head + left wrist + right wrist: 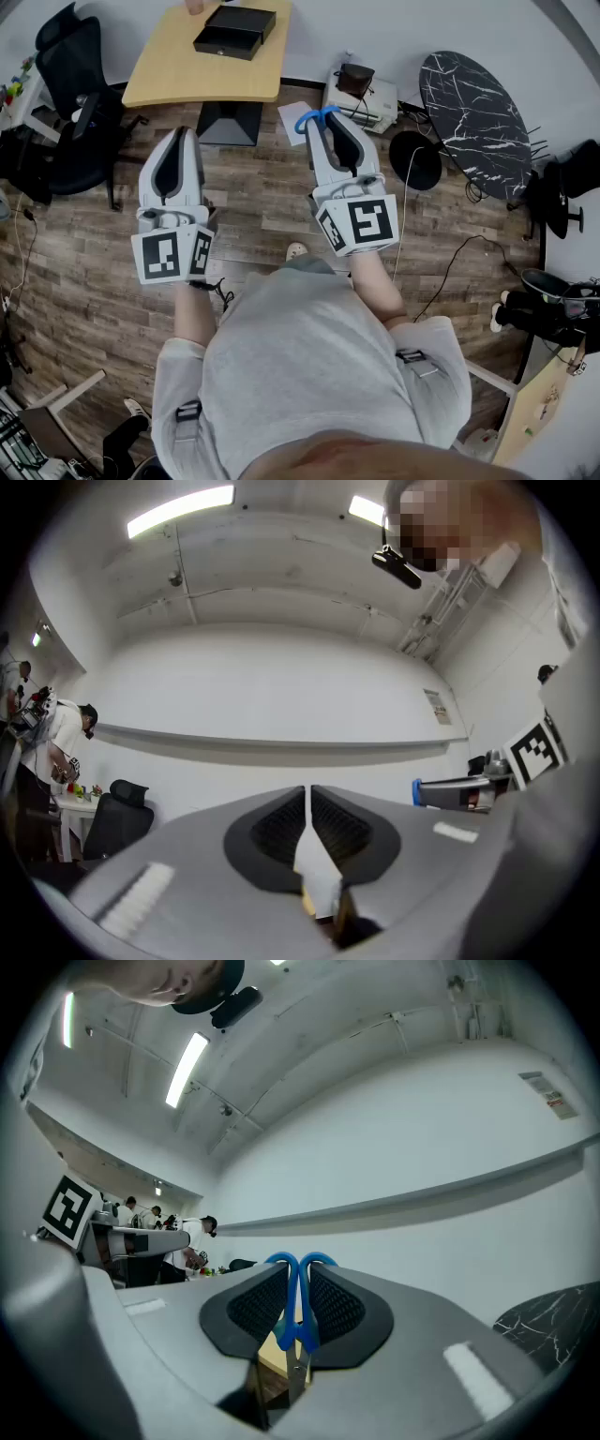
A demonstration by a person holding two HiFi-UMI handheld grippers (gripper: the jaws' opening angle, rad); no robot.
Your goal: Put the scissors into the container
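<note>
Blue-handled scissors [315, 116] stick out of the tip of my right gripper [328, 120], which is shut on them; the right gripper view shows the blue loops [298, 1283] pinched between the dark pads, with the blades running back toward the camera. My left gripper [178, 133] is held beside it at the left, shut with nothing between its pads [281, 822]. The container, a flat black box [234, 30], sits on a light wooden table [178, 70] ahead of both grippers. Both are held in the air above the wood floor, short of the table.
A black office chair [77, 89] stands left of the table. To the right are a white device [364, 97] on the floor, a round black base [415, 159], a black marble-patterned tabletop [476, 117] and trailing cables [459, 258]. People [58, 747] stand at a far desk.
</note>
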